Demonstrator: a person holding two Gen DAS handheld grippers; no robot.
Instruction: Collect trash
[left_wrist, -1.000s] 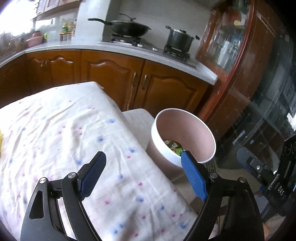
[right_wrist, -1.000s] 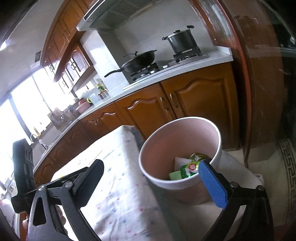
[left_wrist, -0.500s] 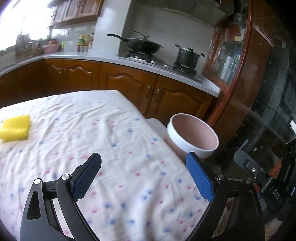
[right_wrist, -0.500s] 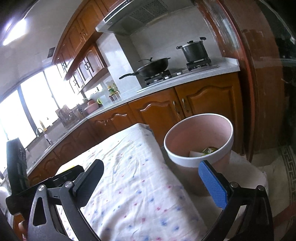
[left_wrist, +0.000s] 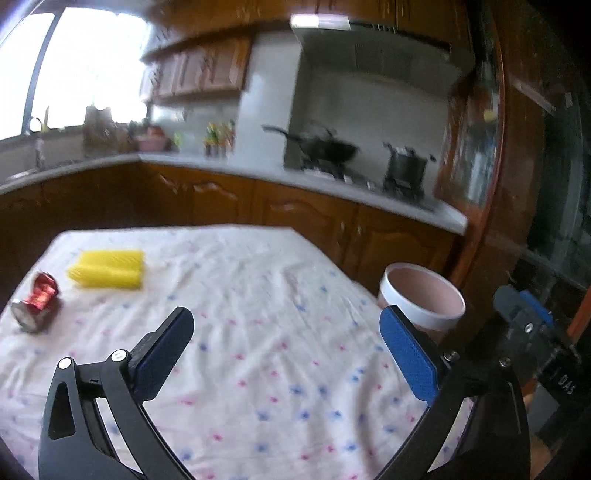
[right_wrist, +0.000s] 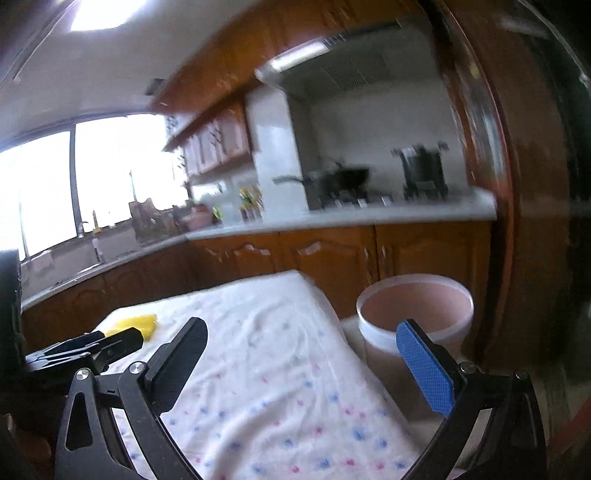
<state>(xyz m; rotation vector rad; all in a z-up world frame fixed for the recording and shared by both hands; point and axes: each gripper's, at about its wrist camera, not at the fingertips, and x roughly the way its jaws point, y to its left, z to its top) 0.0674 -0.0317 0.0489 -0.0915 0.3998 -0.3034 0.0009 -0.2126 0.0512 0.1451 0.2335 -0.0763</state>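
A crushed red can (left_wrist: 36, 302) lies at the table's far left. A yellow sponge (left_wrist: 107, 268) lies just right of it and also shows in the right wrist view (right_wrist: 135, 324). A white bin with a pink inside (left_wrist: 424, 297) stands past the table's right edge, also in the right wrist view (right_wrist: 415, 310). My left gripper (left_wrist: 286, 352) is open and empty above the table. My right gripper (right_wrist: 301, 363) is open and empty, near the bin. The left gripper shows at the left of the right wrist view (right_wrist: 85, 349).
The table wears a white cloth with pink and blue dots (left_wrist: 258, 332). Wooden kitchen cabinets (left_wrist: 303, 218) and a counter with a wok (left_wrist: 325, 149) and a pot (left_wrist: 406, 166) stand behind. A dark wooden cabinet (left_wrist: 517, 166) rises at the right.
Both grippers have pulled back and up from the bin, and both views have swung left. The sponge and the red can have come into view. Both stay open.
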